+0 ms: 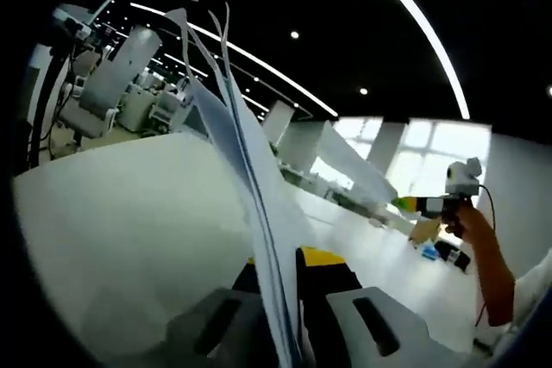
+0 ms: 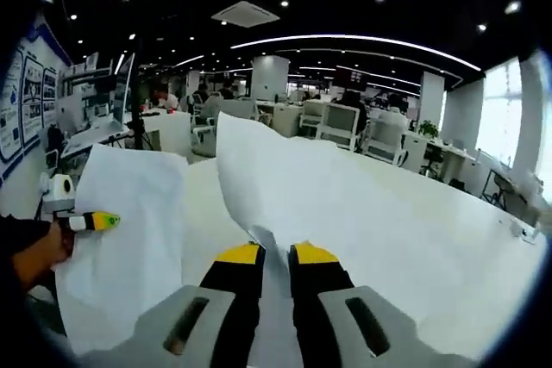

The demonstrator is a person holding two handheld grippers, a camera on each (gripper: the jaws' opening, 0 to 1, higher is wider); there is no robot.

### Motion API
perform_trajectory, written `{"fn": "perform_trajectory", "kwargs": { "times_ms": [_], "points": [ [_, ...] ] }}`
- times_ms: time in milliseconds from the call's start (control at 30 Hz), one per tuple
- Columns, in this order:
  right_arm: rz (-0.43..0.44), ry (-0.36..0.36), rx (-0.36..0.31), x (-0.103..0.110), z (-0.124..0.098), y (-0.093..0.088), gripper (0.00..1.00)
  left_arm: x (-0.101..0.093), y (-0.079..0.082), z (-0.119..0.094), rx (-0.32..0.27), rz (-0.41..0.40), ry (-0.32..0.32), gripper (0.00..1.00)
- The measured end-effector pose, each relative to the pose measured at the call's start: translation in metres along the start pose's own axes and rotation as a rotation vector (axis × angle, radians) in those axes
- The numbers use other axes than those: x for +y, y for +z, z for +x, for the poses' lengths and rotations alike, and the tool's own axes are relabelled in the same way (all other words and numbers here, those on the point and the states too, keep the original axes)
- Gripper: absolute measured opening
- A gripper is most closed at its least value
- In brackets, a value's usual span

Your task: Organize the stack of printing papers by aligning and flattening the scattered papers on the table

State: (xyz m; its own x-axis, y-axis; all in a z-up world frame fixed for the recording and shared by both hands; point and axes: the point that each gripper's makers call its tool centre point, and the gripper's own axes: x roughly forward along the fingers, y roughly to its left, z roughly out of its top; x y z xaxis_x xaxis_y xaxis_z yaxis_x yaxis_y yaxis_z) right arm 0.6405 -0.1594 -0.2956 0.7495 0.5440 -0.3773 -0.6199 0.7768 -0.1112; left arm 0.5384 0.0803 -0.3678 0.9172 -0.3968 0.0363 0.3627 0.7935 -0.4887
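Observation:
Several white sheets point(image 1: 250, 161) rise edge-on from between the jaws of my left gripper point(image 1: 289, 260), which is shut on their lower edge above the white table point(image 1: 112, 213). Far right in the left gripper view, a hand holds my right gripper point(image 1: 414, 206) with another white sheet point(image 1: 349, 157) slanting up from it. In the right gripper view, my right gripper point(image 2: 276, 256) is shut on the near corner of a large sheet point(image 2: 345, 204) that stands up in front of it. To the left there, my left gripper point(image 2: 99, 221) holds its sheets point(image 2: 129, 213) upright.
The table point(image 2: 198, 196) runs wide between the two held bundles. Office desks and chairs point(image 2: 345, 127) stand beyond its far edge. A white machine point(image 1: 121, 75) stands behind the table. A person's arm point(image 1: 492, 265) reaches in at the right, with small objects point(image 1: 431, 252) nearby.

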Motion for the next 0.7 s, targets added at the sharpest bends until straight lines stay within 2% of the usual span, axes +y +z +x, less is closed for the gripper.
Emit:
{"fn": "perform_trajectory", "kwargs": {
  "times_ms": [500,700],
  "points": [
    [-0.068,-0.054,0.007,0.004,-0.006,-0.008,0.09,-0.003,-0.005,0.004,0.016,0.015,0.02,0.07],
    [-0.081,-0.048,0.023,0.01,-0.005,-0.013,0.08,-0.001,-0.005,0.005,0.017,0.013,0.021,0.07]
  ]
}}
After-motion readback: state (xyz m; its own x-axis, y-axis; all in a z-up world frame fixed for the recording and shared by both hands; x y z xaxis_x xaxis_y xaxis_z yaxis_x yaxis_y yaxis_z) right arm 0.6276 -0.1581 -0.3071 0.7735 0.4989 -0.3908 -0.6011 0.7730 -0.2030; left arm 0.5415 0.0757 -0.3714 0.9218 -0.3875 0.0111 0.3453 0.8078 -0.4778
